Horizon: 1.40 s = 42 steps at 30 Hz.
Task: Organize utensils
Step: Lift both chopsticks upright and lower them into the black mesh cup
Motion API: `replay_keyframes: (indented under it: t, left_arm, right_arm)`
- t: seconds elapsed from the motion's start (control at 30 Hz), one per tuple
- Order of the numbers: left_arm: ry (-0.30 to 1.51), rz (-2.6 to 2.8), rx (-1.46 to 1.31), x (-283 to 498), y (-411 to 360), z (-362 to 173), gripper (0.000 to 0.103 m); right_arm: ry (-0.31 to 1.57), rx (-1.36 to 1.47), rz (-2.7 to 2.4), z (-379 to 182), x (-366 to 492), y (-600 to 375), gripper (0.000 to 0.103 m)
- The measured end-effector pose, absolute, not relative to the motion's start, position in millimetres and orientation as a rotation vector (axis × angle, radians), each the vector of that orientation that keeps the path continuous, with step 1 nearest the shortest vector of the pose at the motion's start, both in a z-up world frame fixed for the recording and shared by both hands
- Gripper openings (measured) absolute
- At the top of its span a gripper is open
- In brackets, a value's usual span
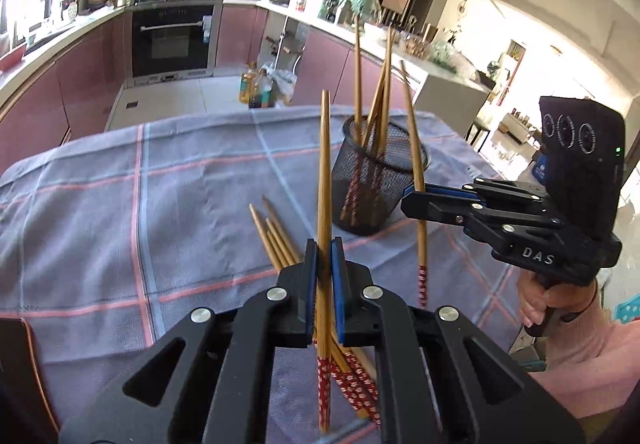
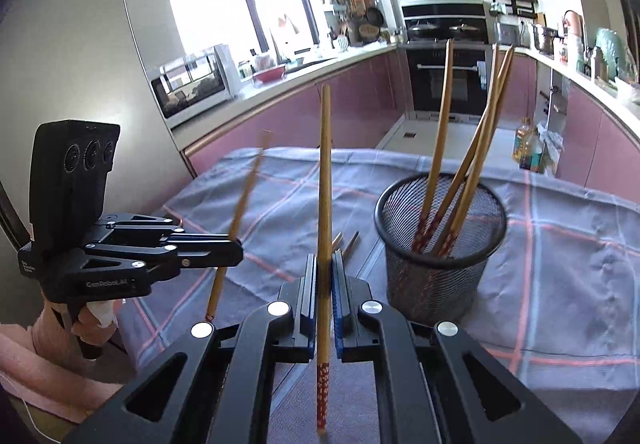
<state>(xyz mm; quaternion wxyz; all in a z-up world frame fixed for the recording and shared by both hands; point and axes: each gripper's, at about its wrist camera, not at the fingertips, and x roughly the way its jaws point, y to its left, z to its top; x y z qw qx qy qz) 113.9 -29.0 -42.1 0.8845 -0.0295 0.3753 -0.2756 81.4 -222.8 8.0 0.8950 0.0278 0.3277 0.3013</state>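
Your table wears a blue-grey checked cloth point(image 1: 120, 204) in a kitchen of pink cabinets. Nearest you, your left gripper point(image 1: 324, 264) pinches one upright chopstick point(image 1: 323, 180) above the loose chopsticks point(image 1: 276, 236) lying on the cloth. Beyond, your right gripper point(image 2: 325, 276) clamps a second chopstick point(image 2: 325, 180) beside the black mesh holder point(image 2: 440, 244), where several chopsticks point(image 2: 460, 180) lean.

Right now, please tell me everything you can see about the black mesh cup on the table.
The black mesh cup is a round holder of what looks like wire mesh with a solid rim. It stands upright on the checked tablecloth. Several bamboo chopsticks lean inside it, red patterned ends down. No gripper touches it.
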Motion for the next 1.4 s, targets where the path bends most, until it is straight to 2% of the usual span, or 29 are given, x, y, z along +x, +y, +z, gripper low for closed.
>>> replay_keyframes:
  t: [0.4,1.03,1.4]
  left_arm:
    - [0.65,-0.602,-0.122,107,-29,8,0.007]
    - [0.469,-0.653,-0.101,126,-68,84,0.007]
    - [0.458,-0.658,-0.059,133,-100,94,0.007]
  right_arm:
    - [0.566,0.085,0.597,46,87,-248,0.006]
    - [0.446,0.063,0.557,94,96,-273,0.006]
    - [0.43,0.072,0.525,96,108,-278,0.006]
